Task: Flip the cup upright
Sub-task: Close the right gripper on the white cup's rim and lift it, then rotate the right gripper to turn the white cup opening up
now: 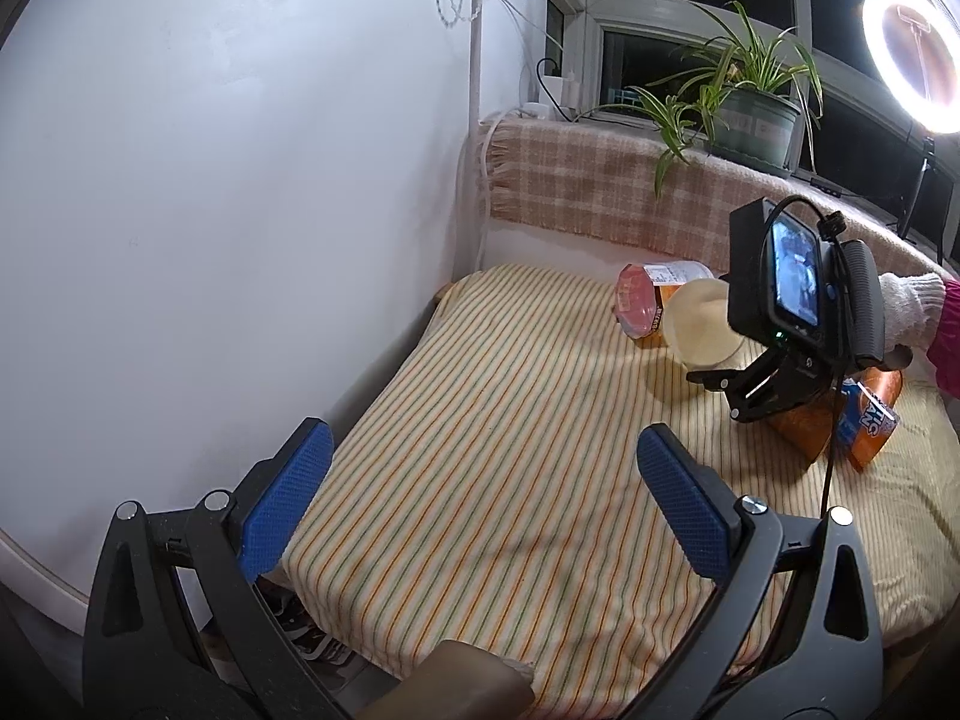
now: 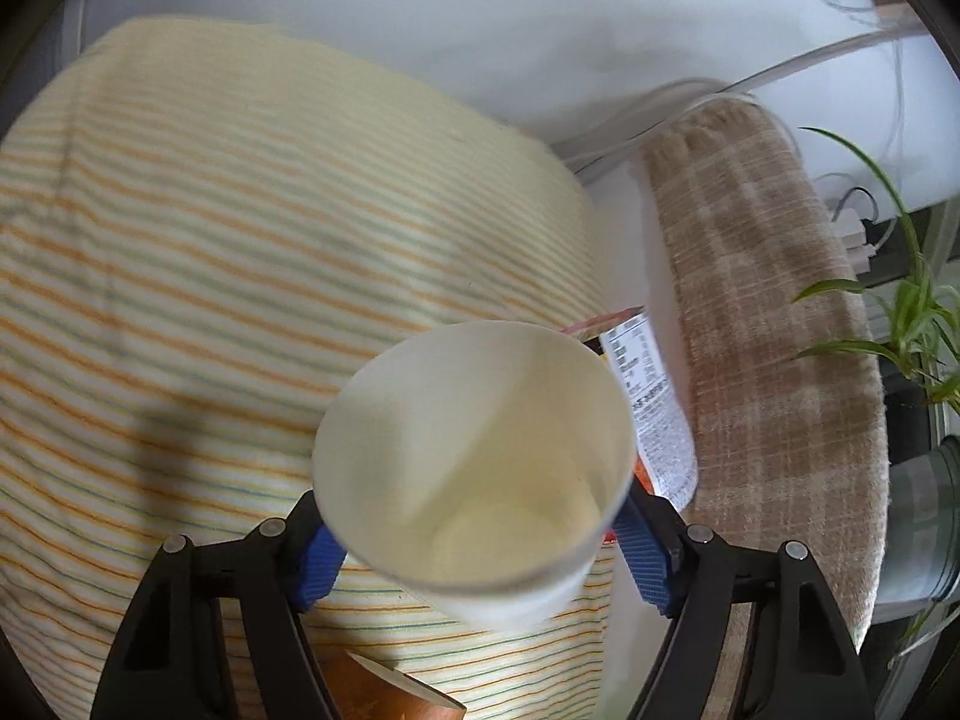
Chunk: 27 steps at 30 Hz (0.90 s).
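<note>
A white paper cup (image 2: 474, 462) sits between the blue pads of my right gripper (image 2: 480, 546), which is shut on it; its open mouth faces the camera, held above the striped cloth. In the left wrist view the same cup (image 1: 699, 324) shows at the right, tilted, half hidden by the right gripper's body (image 1: 792, 294). My left gripper (image 1: 486, 504) is open and empty, low over the near part of the striped tablecloth (image 1: 510, 420).
A jar with a red lid (image 1: 639, 300) lies on its side behind the cup, label visible (image 2: 654, 414). An orange packet (image 1: 864, 420) lies at right. A plaid-covered sill (image 1: 600, 186) holds a potted plant (image 1: 750, 114). White wall (image 1: 210, 180) at left.
</note>
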Available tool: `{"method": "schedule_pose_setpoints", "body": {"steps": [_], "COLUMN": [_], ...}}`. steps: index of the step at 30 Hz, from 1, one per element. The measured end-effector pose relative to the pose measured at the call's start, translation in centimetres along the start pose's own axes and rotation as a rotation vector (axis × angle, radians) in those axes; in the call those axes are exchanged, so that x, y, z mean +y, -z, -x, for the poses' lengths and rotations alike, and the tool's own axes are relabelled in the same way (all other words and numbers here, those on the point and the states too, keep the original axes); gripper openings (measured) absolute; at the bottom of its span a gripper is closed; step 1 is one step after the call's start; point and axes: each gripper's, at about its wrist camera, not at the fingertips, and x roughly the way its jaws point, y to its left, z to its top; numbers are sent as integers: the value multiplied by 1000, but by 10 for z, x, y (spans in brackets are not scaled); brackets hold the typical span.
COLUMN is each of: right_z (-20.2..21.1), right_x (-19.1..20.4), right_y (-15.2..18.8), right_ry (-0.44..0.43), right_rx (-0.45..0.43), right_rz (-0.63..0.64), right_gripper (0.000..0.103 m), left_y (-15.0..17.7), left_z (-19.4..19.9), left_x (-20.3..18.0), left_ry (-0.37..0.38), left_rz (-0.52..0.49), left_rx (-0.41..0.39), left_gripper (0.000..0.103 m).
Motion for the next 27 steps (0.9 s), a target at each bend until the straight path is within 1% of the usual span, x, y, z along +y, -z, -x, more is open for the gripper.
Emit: {"method": "schedule_pose_setpoints", "body": {"steps": [9,10,15,20,23,27], "right_z": [43,43,79,117,138,164], "right_x": [-12,-12,-14,-13,-8,1], "right_y": [-9,-12,-11,4,19,48], "right_ry": [-21,-26,-57,-95,-129,-203], "right_rx": [-112,-124,-202,-272,-305,-332], "right_rz": [-151,-171,-267,-395,-474,-607], "right_gripper": [77,77,77,77,77,78], "left_y": [2,2,1,1,0,-1], "left_z": [17,19,28,38,42,42], "left_x": [4,4,5,0,-7,-17], "left_ry": [5,5,8,37,64,124], "left_rz": [-1,-2,2,-15,-31,-40], "left_rx": [-25,-27,-44,-62,-67,-51], "left_gripper": [103,103,103,103,103,103]}}
